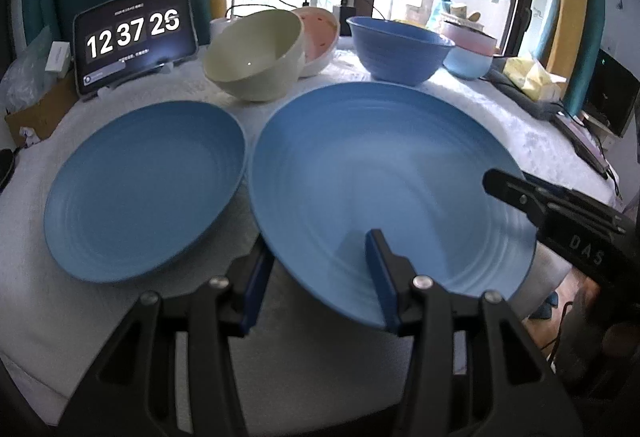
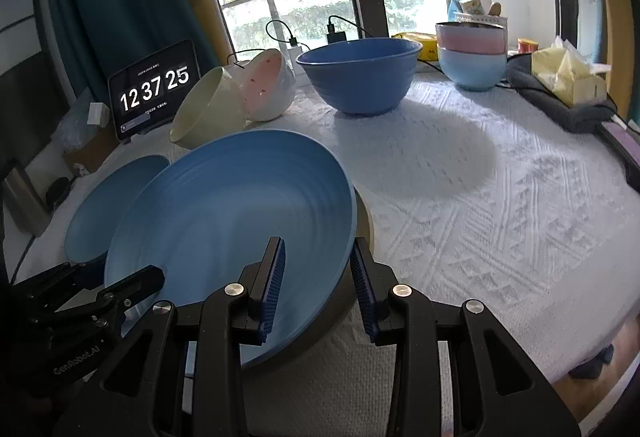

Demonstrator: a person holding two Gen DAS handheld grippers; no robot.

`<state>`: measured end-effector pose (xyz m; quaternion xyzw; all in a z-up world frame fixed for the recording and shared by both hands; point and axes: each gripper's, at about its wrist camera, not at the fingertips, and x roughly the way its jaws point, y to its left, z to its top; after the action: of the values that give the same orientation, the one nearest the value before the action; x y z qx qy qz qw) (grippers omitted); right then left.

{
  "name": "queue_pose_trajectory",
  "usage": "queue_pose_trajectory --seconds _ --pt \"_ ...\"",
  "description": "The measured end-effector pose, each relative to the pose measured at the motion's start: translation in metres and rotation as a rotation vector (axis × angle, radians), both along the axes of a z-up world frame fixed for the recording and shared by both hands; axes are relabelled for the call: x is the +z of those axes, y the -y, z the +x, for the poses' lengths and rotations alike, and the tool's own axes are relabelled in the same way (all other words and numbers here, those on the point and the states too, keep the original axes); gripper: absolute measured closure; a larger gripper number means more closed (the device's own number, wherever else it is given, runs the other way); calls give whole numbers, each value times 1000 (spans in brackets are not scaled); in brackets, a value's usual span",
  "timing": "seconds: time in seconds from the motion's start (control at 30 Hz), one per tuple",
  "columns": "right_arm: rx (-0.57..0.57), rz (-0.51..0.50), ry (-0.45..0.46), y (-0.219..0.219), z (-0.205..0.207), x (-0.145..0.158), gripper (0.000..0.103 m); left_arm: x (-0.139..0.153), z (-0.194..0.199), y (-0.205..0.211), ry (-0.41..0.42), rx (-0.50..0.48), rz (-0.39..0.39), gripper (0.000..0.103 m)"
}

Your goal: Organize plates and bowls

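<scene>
Nearest item: large blue plate (image 1: 384, 173), tilted off the tablecloth (image 2: 500, 213). We judge it raised for stacking on the second blue plate (image 1: 144, 189). Left gripper (image 1: 320, 277) and right gripper (image 2: 318, 277) straddle its rim, fingers apart. Only the right view shows its shadow.

A clock tablet (image 1: 134, 37) stands on the white tablecloth (image 2: 500, 205).

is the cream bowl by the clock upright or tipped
Tipped. The cream bowl lies on its side against the pink-lined bowl, its opening facing sideways rather than up.
</scene>
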<state>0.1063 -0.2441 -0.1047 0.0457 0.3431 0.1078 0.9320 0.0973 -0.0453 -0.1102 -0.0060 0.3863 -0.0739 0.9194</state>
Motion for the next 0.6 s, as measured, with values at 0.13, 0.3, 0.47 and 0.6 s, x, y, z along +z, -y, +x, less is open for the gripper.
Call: queue_pose_trajectory --seconds 0.13,0.3,0.47,0.6 --pt "3 3 8 3 -2 0 67 0 0 2 -3 4 8 54" --pt "-3 -3 29 4 -6 1 67 -1 -3 4 -6 2 21 53" --pt "-27 -22 82 9 -12 8 67 1 -4 7 3 0 38 52" --pt "-30 -22 93 12 -12 10 67 1 -6 6 6 -1 35 51"
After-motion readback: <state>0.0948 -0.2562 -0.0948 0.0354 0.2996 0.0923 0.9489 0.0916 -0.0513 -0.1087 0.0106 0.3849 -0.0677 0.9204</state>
